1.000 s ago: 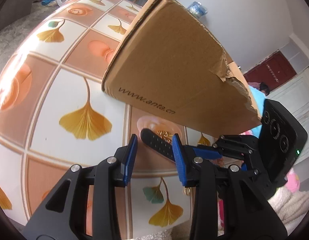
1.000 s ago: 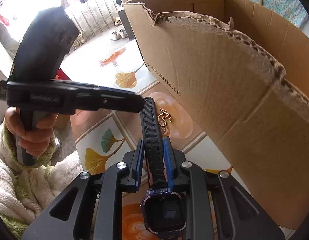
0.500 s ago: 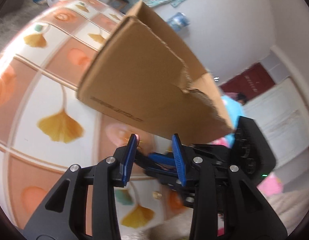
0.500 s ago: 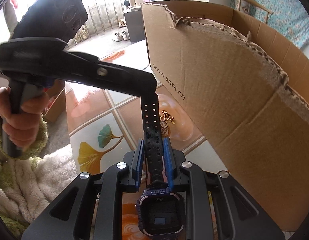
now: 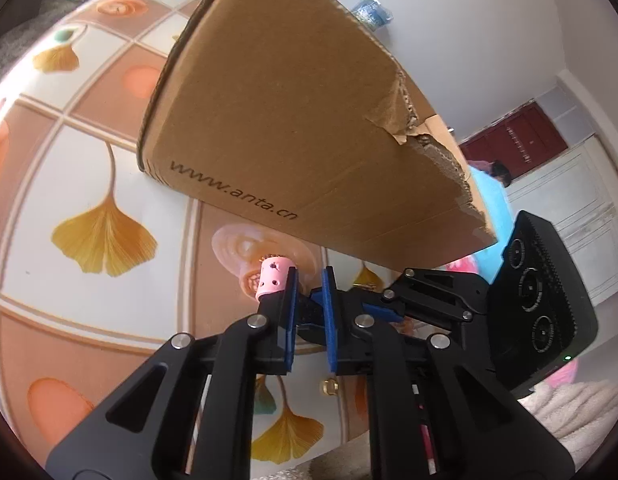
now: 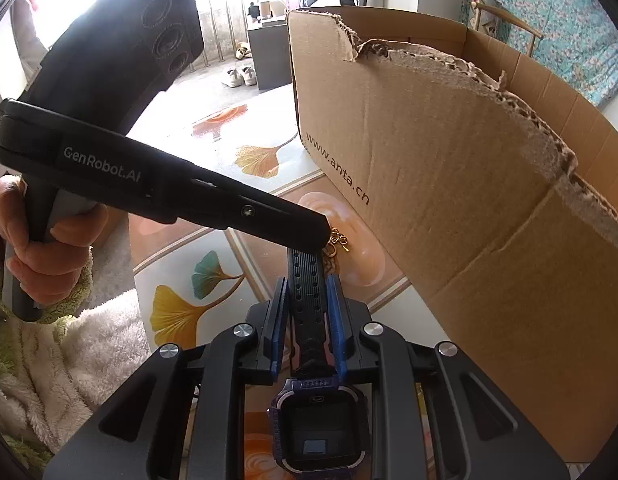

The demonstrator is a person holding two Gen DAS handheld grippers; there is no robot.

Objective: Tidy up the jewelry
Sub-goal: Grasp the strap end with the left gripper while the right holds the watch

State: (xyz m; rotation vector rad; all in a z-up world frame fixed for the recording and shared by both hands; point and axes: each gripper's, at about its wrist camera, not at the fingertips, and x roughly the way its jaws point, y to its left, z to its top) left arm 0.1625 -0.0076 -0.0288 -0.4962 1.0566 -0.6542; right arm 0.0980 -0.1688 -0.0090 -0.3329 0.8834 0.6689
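Note:
My right gripper (image 6: 307,292) is shut on the black strap of a purple smartwatch (image 6: 321,428), whose face hangs below the fingers. The strap's pink-lined tip (image 5: 273,278) pokes out beside my left gripper (image 5: 309,280), which has closed in on the strap end; the jaws stand narrow with the strap between them. The left gripper also shows in the right wrist view (image 6: 309,236), its tip on the strap. A gold chain (image 6: 337,242) lies on the table by the cardboard box (image 6: 449,184). A gold ring (image 5: 329,387) lies on the table below the left fingers.
The open cardboard box (image 5: 293,120), with a torn rim, stands on the tiled tablecloth (image 5: 89,184) just beyond both grippers. The table's edge and a fluffy white sleeve (image 6: 69,360) are close on the near side.
My left gripper has swung in over the watch strap and narrowed its jaws around the strap end. The right gripper has kept hold of the watch, nearly still.

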